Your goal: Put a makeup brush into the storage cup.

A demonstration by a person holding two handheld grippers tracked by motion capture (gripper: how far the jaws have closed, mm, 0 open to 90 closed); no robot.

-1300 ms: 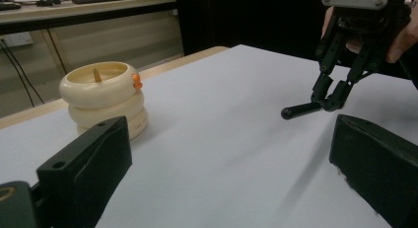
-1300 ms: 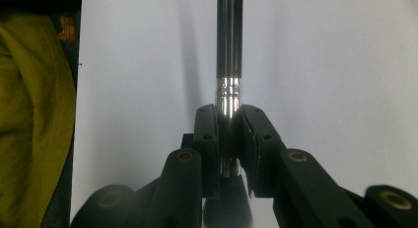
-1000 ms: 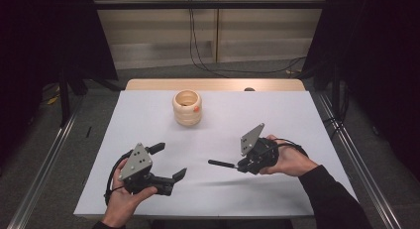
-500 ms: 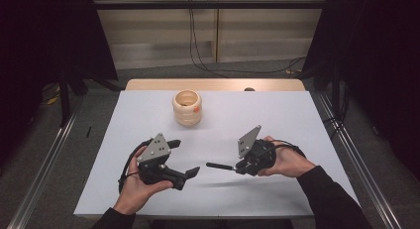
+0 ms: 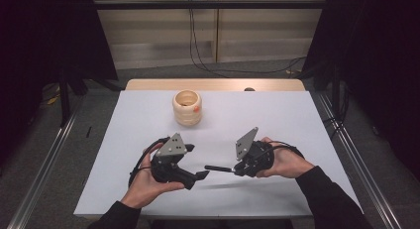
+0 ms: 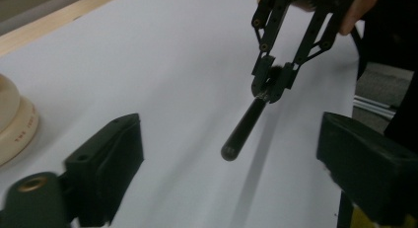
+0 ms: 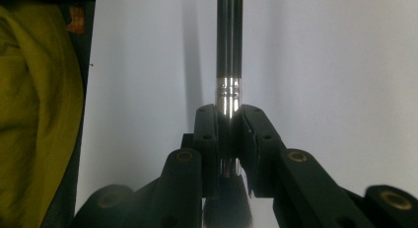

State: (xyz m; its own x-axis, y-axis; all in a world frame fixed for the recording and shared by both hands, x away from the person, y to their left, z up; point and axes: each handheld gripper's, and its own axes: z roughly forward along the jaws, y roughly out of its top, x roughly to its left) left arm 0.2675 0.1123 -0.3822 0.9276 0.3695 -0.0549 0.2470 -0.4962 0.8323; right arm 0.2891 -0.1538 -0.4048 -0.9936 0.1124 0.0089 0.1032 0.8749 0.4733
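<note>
1. Jaws of the left gripper (image 5: 202,175), apart, had just been closing, nothing between them, nearer the rod's free end than a second before.
2. Right gripper (image 5: 236,170) stayed clamped on the black rod (image 5: 218,168), held above the table (image 5: 297,120); a handover looked likely.
3. Wooden rings (image 5: 187,108) stood beyond.

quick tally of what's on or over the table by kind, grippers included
grippers: 2, left gripper and right gripper
black rod: 1
stack of wooden rings: 1
total: 4
</note>
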